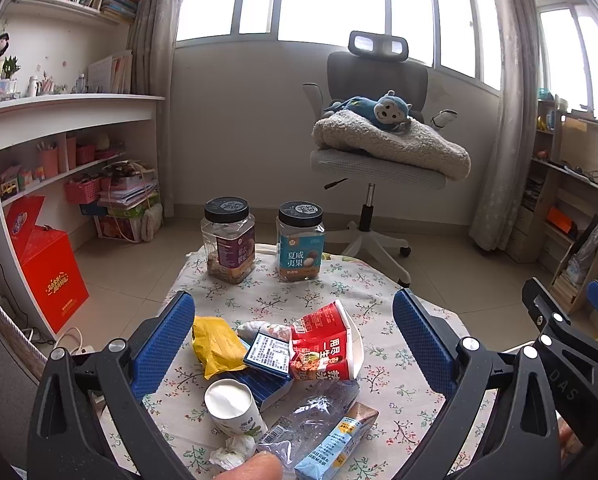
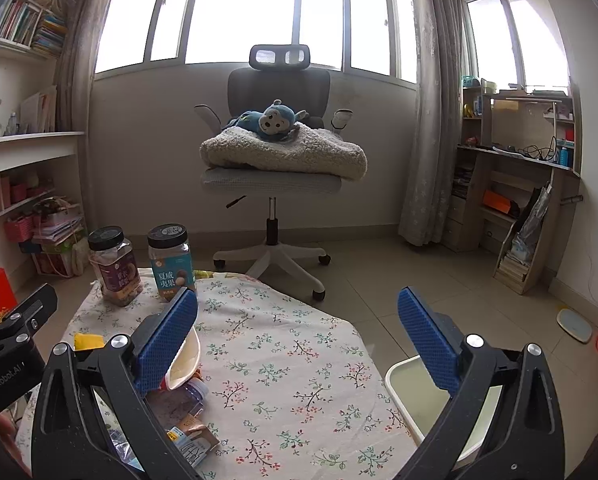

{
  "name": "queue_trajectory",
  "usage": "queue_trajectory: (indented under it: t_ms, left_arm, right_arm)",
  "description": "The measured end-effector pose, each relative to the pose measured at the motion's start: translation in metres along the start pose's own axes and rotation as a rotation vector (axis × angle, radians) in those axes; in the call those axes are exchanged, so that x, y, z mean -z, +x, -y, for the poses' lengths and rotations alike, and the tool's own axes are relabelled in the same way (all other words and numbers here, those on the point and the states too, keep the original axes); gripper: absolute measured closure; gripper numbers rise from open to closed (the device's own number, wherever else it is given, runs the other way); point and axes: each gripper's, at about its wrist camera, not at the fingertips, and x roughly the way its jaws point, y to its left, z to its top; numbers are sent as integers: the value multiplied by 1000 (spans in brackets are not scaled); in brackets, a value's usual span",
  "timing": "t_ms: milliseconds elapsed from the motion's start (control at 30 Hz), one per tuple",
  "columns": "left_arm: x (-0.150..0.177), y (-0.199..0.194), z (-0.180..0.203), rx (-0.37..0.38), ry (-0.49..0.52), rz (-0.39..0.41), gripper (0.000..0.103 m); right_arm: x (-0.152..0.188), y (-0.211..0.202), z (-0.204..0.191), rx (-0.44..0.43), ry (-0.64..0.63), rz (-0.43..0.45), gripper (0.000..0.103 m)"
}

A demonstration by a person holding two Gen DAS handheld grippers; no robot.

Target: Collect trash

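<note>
The left gripper (image 1: pixel 295 344) is hanging wide open over the trash: a crushed red-and-white noodle cup (image 1: pixel 327 344), a yellow wrapper (image 1: pixel 215 344), a white paper cup (image 1: pixel 233 404). The right gripper (image 2: pixel 299 344) is open, empty, beside what is probably a white bin (image 2: pixel 403 388). Grabbing carelessly could be knocking the paper cup over.

Premises: a room in a private home, used as a study or child's room; bay windows (image 2: pixel 243 12) with grey curtains (image 2: pixel 431 120) span the far wall; a white bookshelf (image 1: pixel 75 108) along the left wall holds books, pen pots and pink baskets; a swivel office chair (image 2: pixel 275 92) at the far wall carries a folded fleece blanket (image 2: pixel 287 152) and a blue monkey plush toy (image 2: pixel 273 120); a wooden shelf unit (image 2: pixel 519 152) stands right, with cables and boxes; tiled floor (image 2: pixel 379 264); a low worktop under a floral cloth (image 2: pixel 283 360), two snack jars (image 1: pixel 229 240) at its far edge; a red gift box (image 1: pixel 49 276) on the floor, left.
</note>
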Motion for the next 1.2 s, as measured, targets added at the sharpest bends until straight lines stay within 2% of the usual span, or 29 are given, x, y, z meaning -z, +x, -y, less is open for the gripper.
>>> queue_trajectory:
  t_ms: [1033, 1200]
  left_arm:
    - [7, 1, -6, 4, -11, -11, 6]
    - [21, 7, 5, 5, -8, -17, 6]
  right_arm:
    - [4, 5, 3, 3, 2, -4, 7]
    - [3, 5, 0, 2, 0, -4, 7]
